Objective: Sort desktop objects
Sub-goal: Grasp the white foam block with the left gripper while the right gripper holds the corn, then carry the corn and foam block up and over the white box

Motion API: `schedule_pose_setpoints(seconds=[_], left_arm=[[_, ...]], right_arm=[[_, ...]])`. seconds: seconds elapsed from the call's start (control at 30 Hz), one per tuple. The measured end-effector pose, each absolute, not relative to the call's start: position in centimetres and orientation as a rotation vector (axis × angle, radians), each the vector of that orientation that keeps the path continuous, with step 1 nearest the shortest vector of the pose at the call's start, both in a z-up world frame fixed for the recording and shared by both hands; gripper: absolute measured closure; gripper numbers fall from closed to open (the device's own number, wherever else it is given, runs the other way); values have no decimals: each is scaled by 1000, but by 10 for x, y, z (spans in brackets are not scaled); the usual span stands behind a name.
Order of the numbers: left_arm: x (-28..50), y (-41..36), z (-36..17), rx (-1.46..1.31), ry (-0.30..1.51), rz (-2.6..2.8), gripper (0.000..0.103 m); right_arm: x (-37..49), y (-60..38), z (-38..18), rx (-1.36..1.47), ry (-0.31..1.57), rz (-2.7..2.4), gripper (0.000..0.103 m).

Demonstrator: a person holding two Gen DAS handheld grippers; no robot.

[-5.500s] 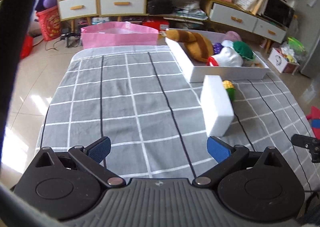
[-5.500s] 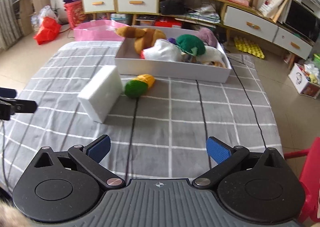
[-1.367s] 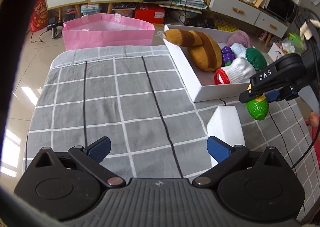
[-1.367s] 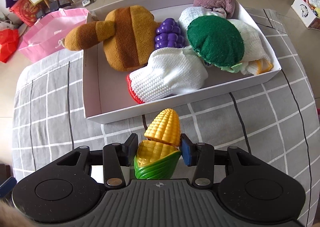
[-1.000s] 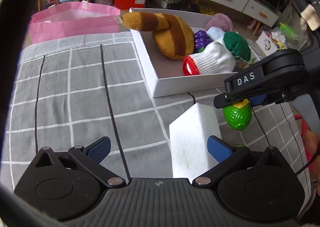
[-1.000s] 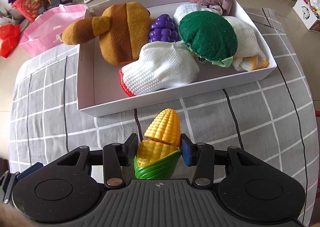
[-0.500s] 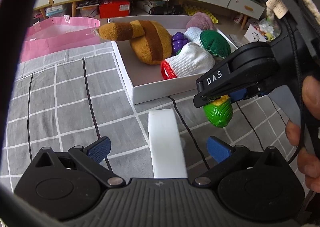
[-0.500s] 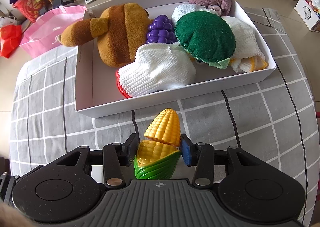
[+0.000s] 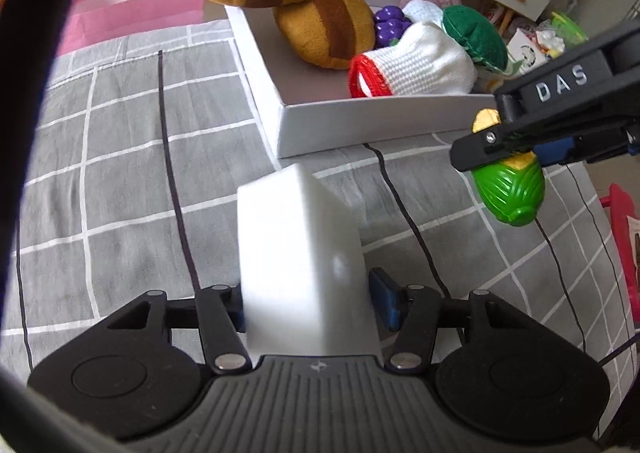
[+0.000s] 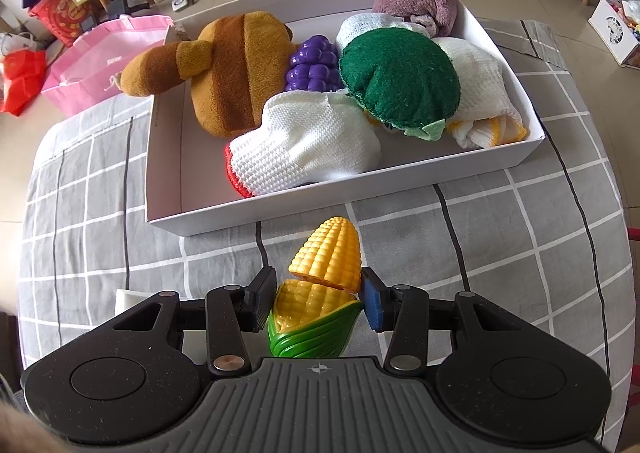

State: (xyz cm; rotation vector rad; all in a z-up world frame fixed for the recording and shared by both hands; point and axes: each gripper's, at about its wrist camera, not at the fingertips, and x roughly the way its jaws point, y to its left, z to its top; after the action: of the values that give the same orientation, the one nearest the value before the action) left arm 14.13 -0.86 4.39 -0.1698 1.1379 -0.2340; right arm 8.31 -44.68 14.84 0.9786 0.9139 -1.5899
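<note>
Grey checked cloth (image 9: 120, 157), L gripper (image 9: 308, 307) clamped on white block (image 9: 298, 253), R gripper (image 10: 316, 307) clamped on toy corn (image 10: 320, 285) — near box (image 10: 400, 181).

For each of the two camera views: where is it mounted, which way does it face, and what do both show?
Left wrist: sits behind the left tool, facing across the checked cloth; its fingers grip the white foam block; the right tool enters at right.
Right wrist: sits behind the right tool, looking down at the white box; its fingers hold the toy corn.
Shared: white box, toy corn, cloth.
</note>
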Motion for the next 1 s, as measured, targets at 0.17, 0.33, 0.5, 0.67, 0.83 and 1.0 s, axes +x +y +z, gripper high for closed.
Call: schedule_pose_setpoints(seconds=[0.17,0.33,0.5,0.67,0.83,1.0], left_arm=[[141,-4,44,-186,1140,-245,50],[139,-9,52,-214,1121,-271,72],[140,-8,53,-229,1115,-273,75],[137,-6,62,-238,1093,-276,75],[157,2,102,-248,1014,-263,75],[205,-5,129,-236,960,-247,75]], right_arm=[[81,-445,150,973,914,-1588,51],[78,-444,152,968,908,-1588,51],[76,-441,157,958,899,-1586,51],[74,-438,166,945,884,-1580,51],[74,-444,202,885,824,-1575,51],[74,-473,231,800,817,-1584,51]])
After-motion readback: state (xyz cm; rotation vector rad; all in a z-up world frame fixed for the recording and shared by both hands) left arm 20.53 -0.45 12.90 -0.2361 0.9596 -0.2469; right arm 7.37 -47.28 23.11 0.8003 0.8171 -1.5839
